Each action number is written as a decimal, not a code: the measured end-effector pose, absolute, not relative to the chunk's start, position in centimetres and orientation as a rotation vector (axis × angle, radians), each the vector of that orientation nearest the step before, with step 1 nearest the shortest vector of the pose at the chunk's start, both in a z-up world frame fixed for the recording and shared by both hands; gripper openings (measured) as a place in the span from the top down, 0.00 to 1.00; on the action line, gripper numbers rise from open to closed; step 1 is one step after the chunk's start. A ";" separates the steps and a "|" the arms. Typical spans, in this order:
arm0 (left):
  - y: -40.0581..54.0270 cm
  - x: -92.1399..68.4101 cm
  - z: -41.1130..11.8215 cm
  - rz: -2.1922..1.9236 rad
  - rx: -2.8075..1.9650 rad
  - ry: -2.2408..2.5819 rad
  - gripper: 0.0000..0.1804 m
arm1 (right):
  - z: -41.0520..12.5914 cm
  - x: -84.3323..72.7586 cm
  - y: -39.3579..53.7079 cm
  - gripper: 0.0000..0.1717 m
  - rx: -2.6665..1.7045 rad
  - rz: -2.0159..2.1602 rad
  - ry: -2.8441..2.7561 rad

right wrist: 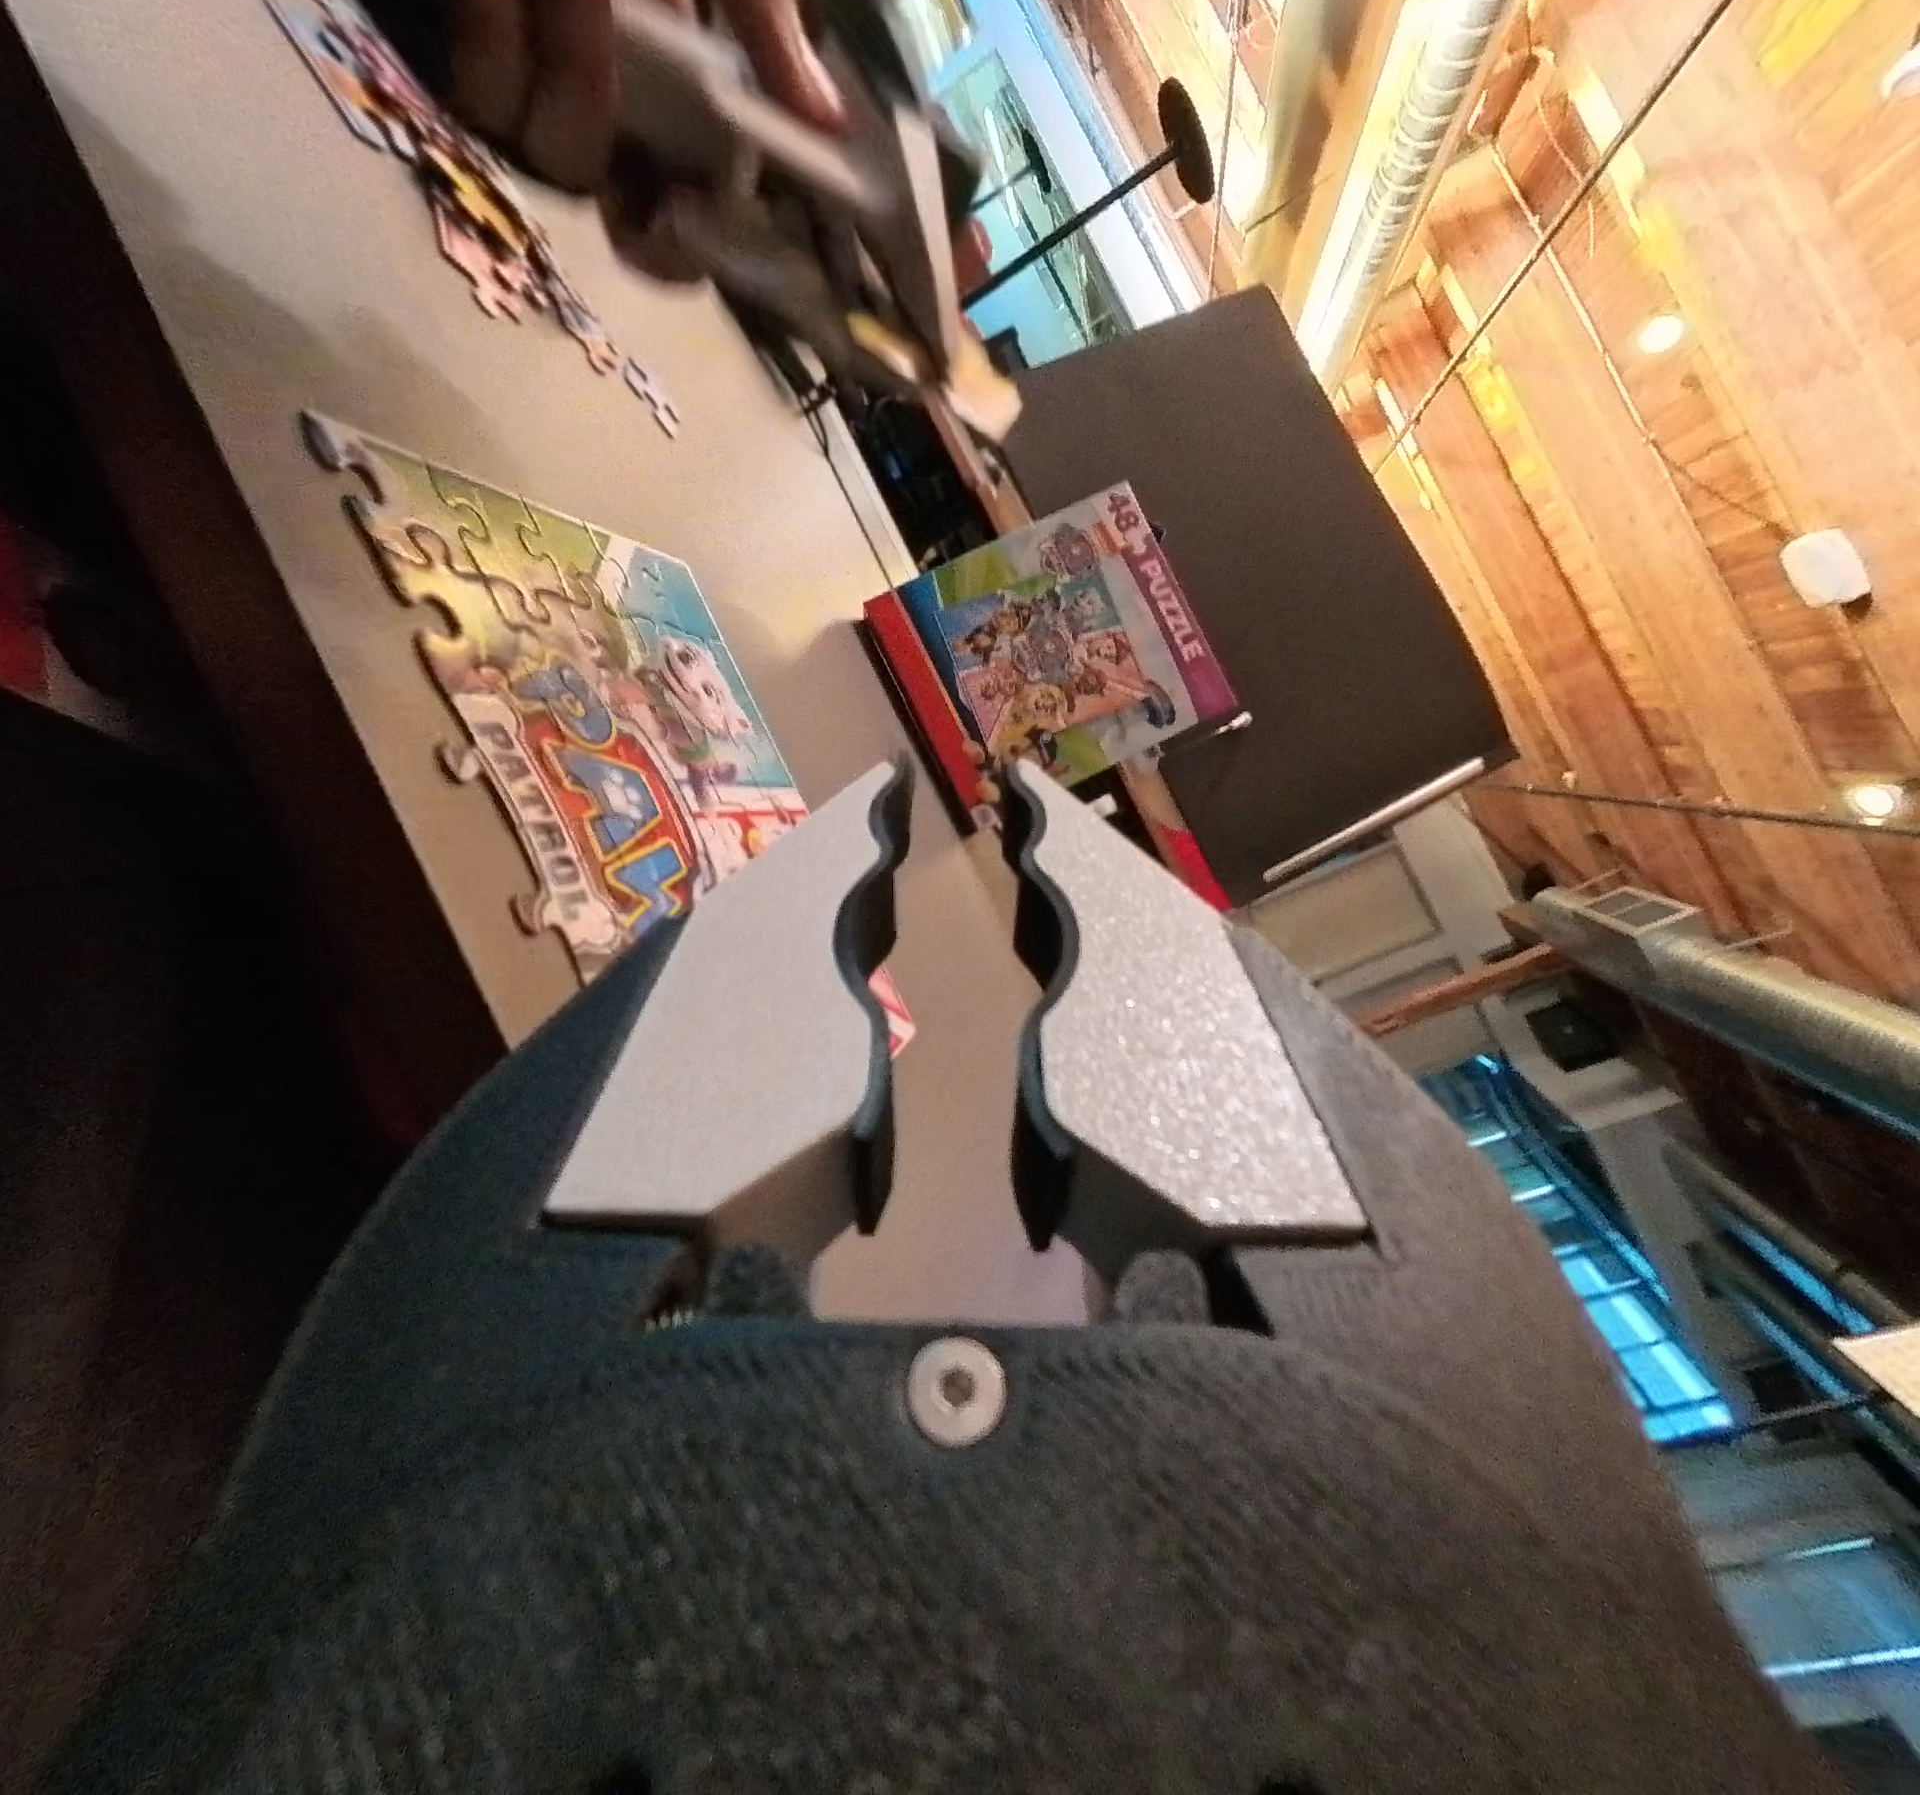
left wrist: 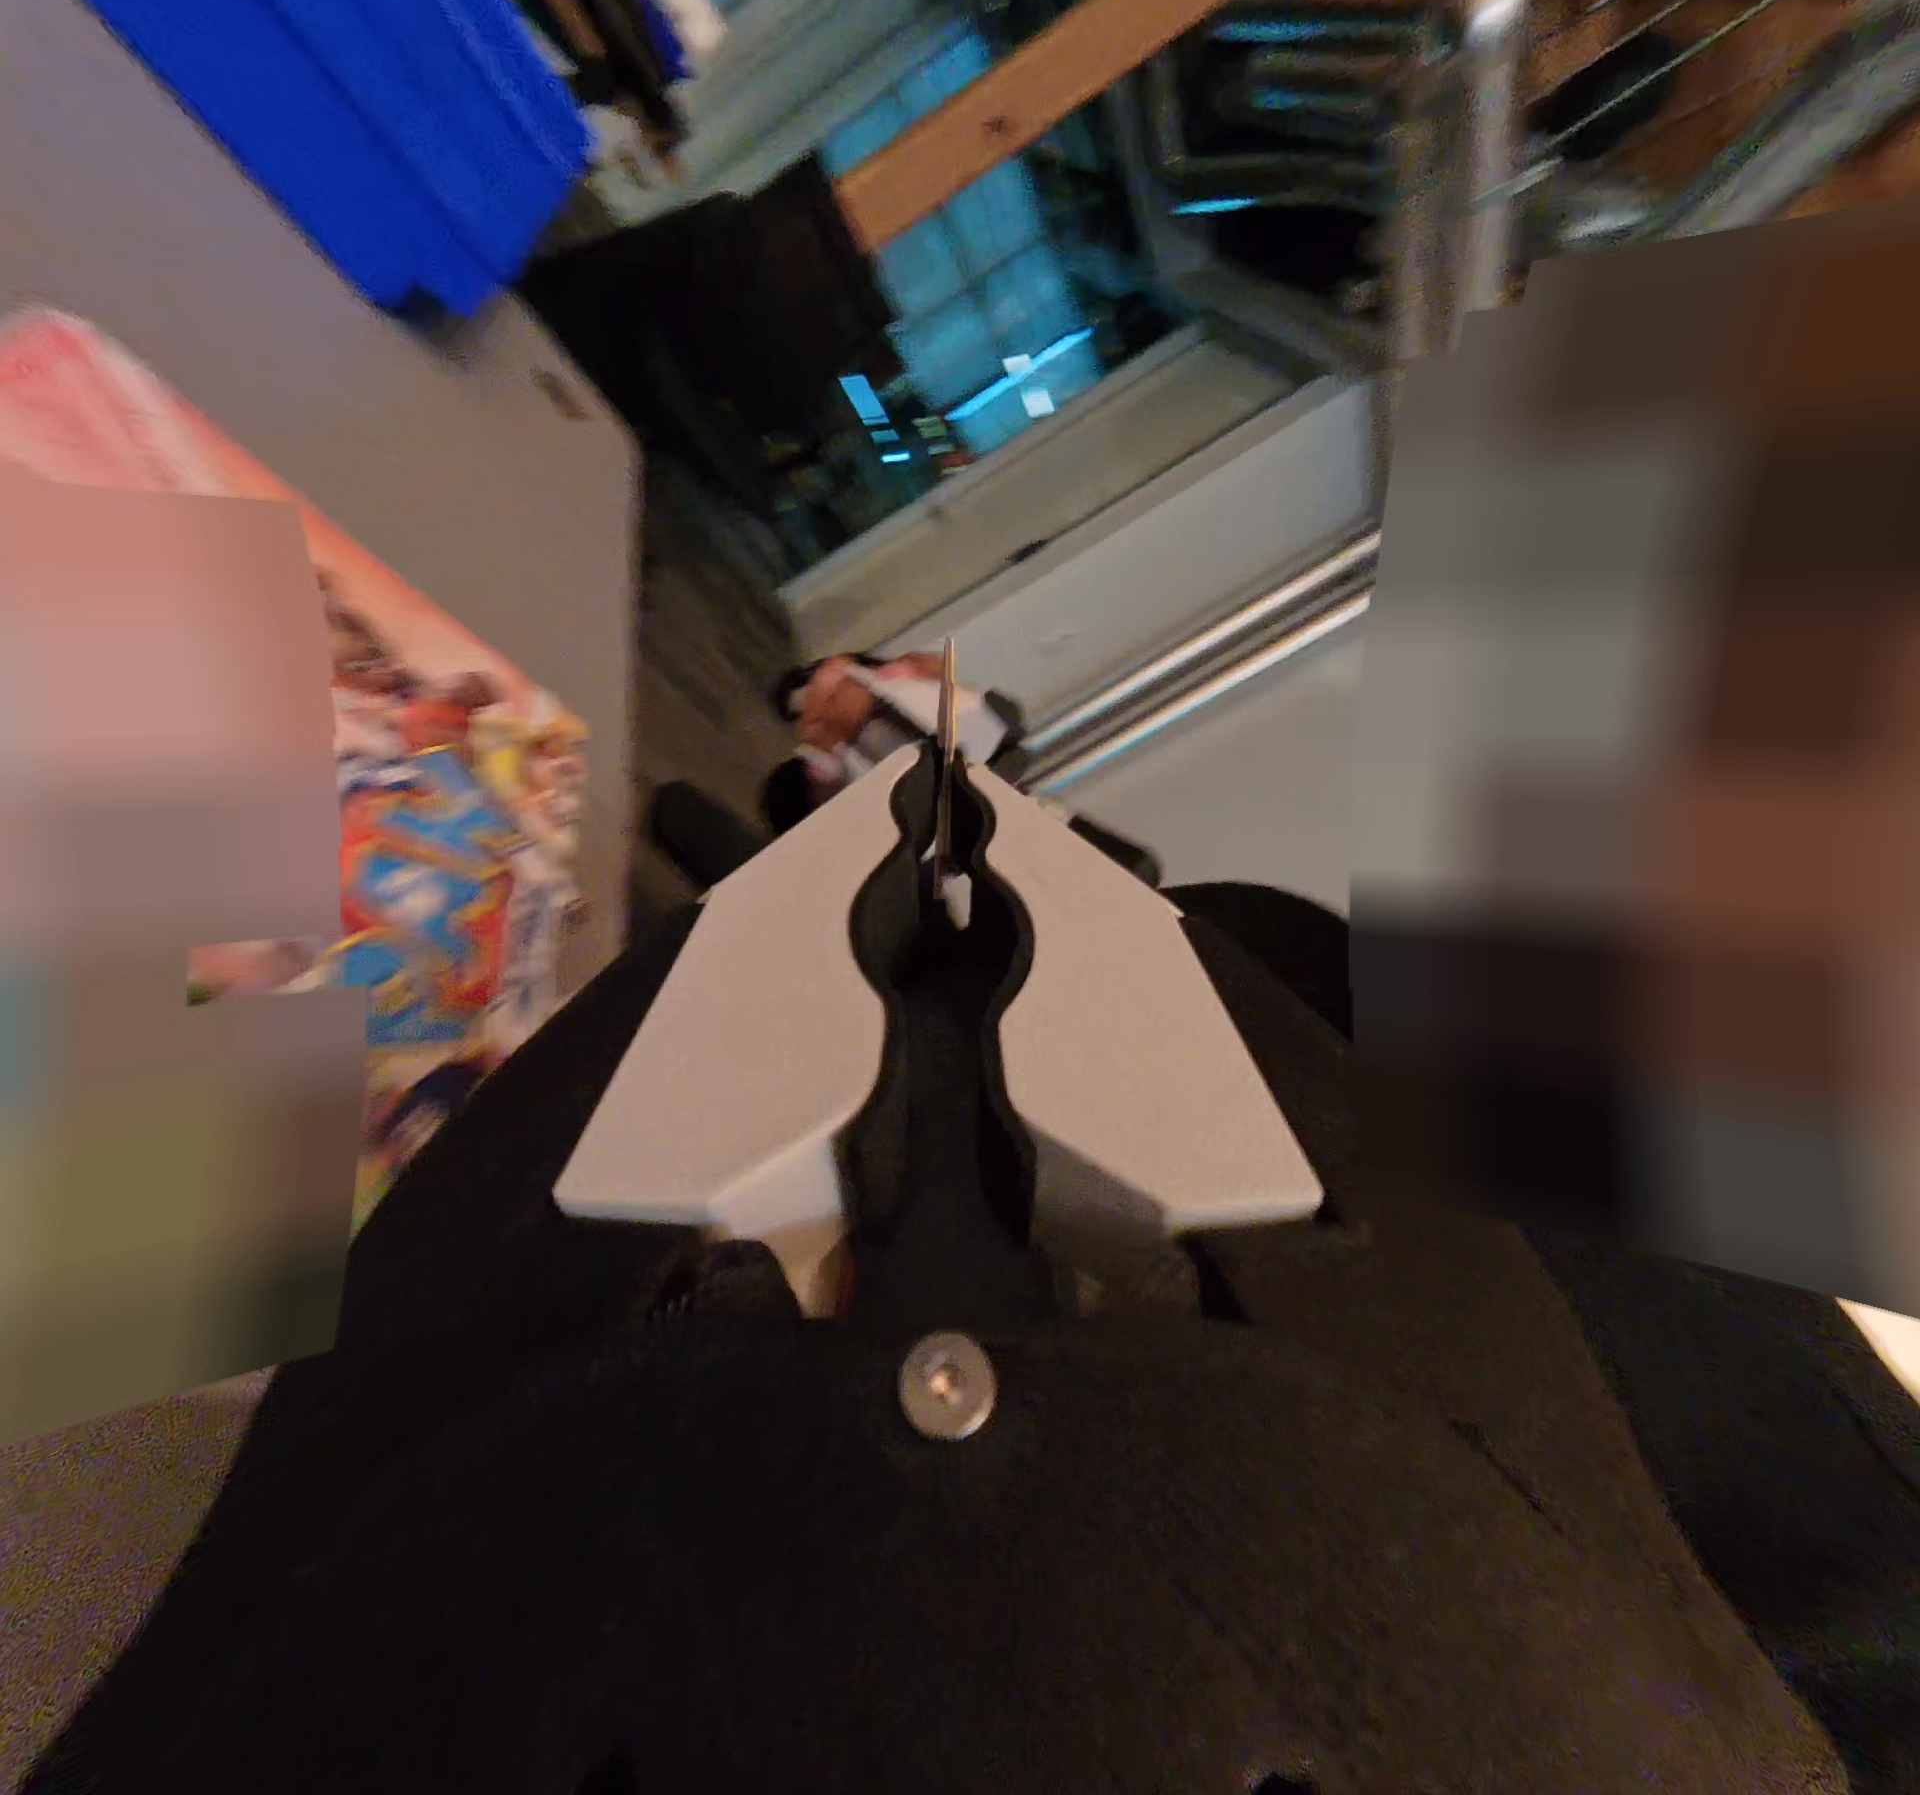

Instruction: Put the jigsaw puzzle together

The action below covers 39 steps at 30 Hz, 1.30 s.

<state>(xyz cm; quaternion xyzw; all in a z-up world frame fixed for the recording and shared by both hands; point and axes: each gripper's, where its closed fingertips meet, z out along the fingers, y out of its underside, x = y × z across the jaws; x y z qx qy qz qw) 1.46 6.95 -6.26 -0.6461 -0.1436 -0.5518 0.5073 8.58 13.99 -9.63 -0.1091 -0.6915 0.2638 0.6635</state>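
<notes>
Two tongs, two different states. Your left tongs (left wrist: 943,779) are pinched on a thin flat piece (left wrist: 947,706) seen edge-on: it stands up past the tips, its long axis running straight out along the fingers, and both pads close in on it at the tip. From the right wrist view that same piece shows as a pale blur (right wrist: 977,384) at the far tongs, held above the table (right wrist: 727,457), beyond and to the left of your right tongs.

Your right tongs (right wrist: 958,789) stand apart at a moderate width with nothing between the pads; only bare table shows through the gap. They are the nearer of the two to the large assembled puzzle section (right wrist: 582,706), which lies flat just left of the tips, its notched edge toward the table's near side. A smaller joined cluster (right wrist: 488,187) lies farther along the table, close under your left hand (right wrist: 623,10).

Straight ahead of the right tips, a puzzle box (right wrist: 1060,644) stands upright at the table's far edge, with a dark panel (right wrist: 1299,582) behind it. Beyond are timber walls (right wrist: 1662,498) and a metal duct (right wrist: 1714,997).
</notes>
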 end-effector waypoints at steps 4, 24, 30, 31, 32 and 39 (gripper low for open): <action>-0.1 -5.8 -8.0 -0.844 -1.826 -0.469 1.00 | -10.8 7.9 15.9 0.90 -0.326 0.575 -1.597; -10.3 -17.2 -13.9 -0.289 -1.929 -1.016 0.78 | -20.2 7.3 19.7 0.63 -1.094 1.045 -2.014; -2.7 -11.7 -11.0 -0.361 -1.978 -0.697 0.79 | -20.4 7.0 21.2 0.66 -1.182 0.995 -1.969; -1.5 -10.7 -11.0 -0.386 -1.994 -0.657 0.79 | -20.4 7.0 21.3 0.67 -1.187 0.991 -1.965; -0.5 -9.6 -11.2 -0.412 -2.016 -0.621 0.79 | -20.4 6.9 21.4 0.68 -1.193 0.986 -1.961; 3.8 -4.1 -14.6 -0.512 -2.230 -0.434 0.78 | -19.4 6.6 22.1 0.76 -1.200 0.993 -1.886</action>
